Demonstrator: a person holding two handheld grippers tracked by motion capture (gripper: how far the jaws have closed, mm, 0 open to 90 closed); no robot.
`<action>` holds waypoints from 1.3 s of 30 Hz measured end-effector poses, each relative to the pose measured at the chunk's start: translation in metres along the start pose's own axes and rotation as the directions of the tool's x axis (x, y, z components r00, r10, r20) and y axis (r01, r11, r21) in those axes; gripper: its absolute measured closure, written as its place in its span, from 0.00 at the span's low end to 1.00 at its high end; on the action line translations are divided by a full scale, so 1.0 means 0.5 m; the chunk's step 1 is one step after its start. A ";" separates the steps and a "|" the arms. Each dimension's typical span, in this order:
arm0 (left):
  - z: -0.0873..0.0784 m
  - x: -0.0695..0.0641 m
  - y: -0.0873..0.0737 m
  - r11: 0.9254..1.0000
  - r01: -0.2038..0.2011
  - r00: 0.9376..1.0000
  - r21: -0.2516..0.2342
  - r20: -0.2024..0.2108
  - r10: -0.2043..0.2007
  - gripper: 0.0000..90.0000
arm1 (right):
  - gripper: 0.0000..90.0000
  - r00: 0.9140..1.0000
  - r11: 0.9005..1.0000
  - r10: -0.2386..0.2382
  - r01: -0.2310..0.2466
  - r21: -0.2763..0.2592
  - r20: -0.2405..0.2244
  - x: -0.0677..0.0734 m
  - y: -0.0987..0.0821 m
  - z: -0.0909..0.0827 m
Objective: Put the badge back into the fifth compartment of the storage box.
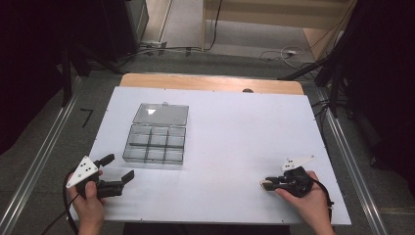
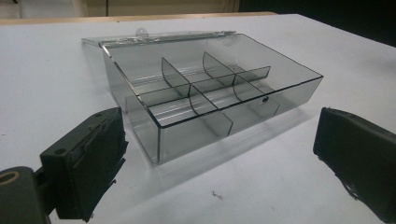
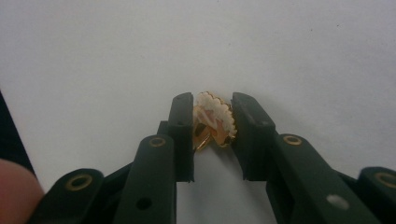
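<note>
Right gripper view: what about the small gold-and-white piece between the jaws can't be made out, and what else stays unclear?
- Gold-and-white scalloped piece, right gripper view: the jaws cover its sides, so its full shape and kind stay unknown.
- The same piece, high view: too small, at the right gripper.
- Clear divided box, left gripper view: its compartments look empty, but the tinted walls blur the far ones.

Compartment box (image 1: 154, 147) on table (image 1: 235, 127), left; small scalloped piece (image 3: 215, 119) far right, near front edge.

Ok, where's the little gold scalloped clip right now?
The small gold scalloped clip sits pinched between the right gripper's jaws, low over the white table at its near right, far from the clear compartment box.
</note>
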State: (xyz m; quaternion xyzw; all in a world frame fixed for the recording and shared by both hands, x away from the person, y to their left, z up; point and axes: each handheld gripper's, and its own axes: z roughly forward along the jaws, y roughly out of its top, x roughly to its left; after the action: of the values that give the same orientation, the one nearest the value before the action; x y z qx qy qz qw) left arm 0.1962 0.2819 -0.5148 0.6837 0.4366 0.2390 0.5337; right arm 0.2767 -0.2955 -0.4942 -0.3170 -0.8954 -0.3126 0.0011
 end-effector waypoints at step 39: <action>-0.002 -0.001 -0.001 1.000 0.002 1.000 -0.013 -0.007 -0.002 0.03 | 0.89 0.999 0.997 -0.043 0.042 -0.068 -0.010 0.044 0.069 0.009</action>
State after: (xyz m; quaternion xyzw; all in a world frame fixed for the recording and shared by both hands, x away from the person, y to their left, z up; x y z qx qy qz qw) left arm 0.1950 0.2821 -0.5150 0.6789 0.4375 0.2438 0.5368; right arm 0.2796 -0.2597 -0.4741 -0.2959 -0.8908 -0.3446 -0.0110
